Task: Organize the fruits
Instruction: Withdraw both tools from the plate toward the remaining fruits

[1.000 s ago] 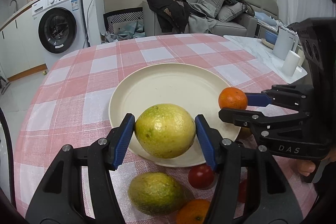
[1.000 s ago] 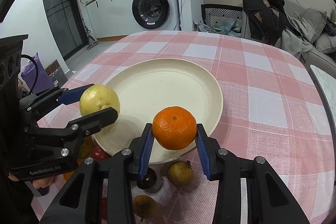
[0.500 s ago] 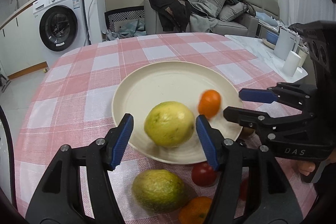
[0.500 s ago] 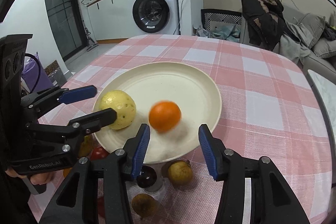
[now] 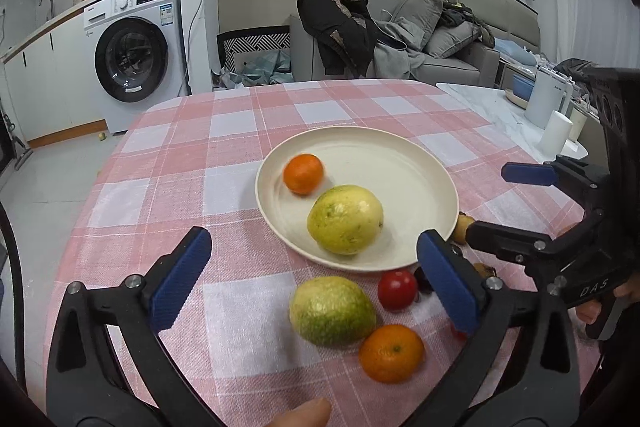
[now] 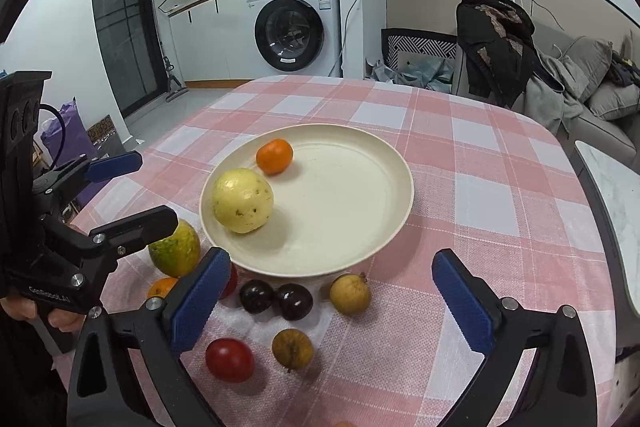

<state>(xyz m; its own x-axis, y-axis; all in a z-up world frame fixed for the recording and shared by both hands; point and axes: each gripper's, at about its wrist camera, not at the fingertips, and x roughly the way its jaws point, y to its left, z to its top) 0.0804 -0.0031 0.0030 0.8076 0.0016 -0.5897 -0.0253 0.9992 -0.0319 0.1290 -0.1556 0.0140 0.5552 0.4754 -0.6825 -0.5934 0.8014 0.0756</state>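
Next likely pick: green-yellow citrus (image 5: 332, 311) on surface (image 5: 168, 187), at 6 o'clock of plate (image 5: 400, 151). Probably heavy, firm, prone to rolling; best pinched across widest middle. Left gripper (image 5: 316, 283) and right gripper (image 6: 330, 301) both opening wide, holding nothing.

left wrist: you look from the near table edge, tilted down along the left gripper (image 5: 314, 277), close over the plate (image 5: 436, 171) | right wrist: same downward tilt along the right gripper (image 6: 332, 301), set further right | shared: plate, checked tablecloth (image 5: 168, 187), washing machine (image 5: 134, 55), sofa (image 5: 452, 63); each view catches the other gripper at its side
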